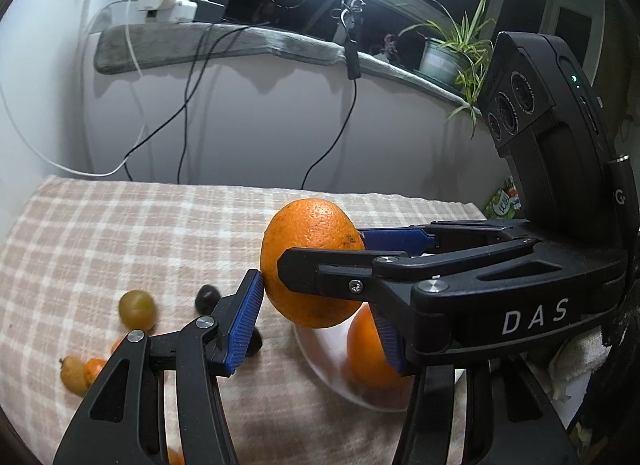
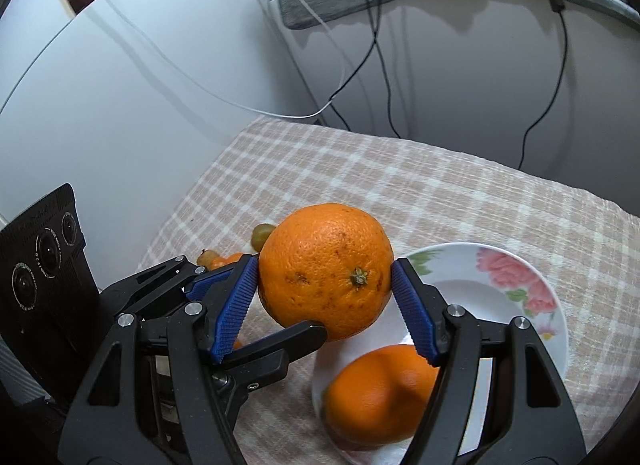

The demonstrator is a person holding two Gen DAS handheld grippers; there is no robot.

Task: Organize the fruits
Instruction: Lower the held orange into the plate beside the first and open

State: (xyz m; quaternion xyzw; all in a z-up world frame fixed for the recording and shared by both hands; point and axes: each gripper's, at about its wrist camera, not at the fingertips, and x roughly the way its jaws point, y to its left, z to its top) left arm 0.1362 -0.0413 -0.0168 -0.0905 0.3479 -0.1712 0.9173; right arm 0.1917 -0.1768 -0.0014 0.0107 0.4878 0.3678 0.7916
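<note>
The right fingers [image 2: 236,305] pinched the orange [image 2: 326,269], one blue pad on each side of it. The left fingers [image 1: 244,321] came in from the side and pinched the same orange by their tips. One left pad pressed its side. The other left finger was half hidden behind the right fingers, with its tip under the fruit. So the orange hung in the air between all four fingers, up off the cloth [image 1: 120,225].

Things could go wrong here. Two hands held one round fruit. If one hand pulled a different way, the orange could twist and pop out. The left tips held only a small bit of it, so they could slip off first. If both sets of fingers let go at once, the orange would drop. It could land on the fruit below, bounce off the plate [image 2: 480,293] and roll away. A hard squeeze could also bruise the skin.

The plate was white with pink flowers. It sat just under the right fingers. One more orange, the plate orange [image 2: 380,393], lay in it, near the edge closest to the fingers. The rest of the plate was bare.

A green grape [image 1: 137,309], a dark grape [image 1: 207,297] and some little orange fruits [image 1: 76,375] lay on the cloth past the left fingers, outside the plate.
</note>
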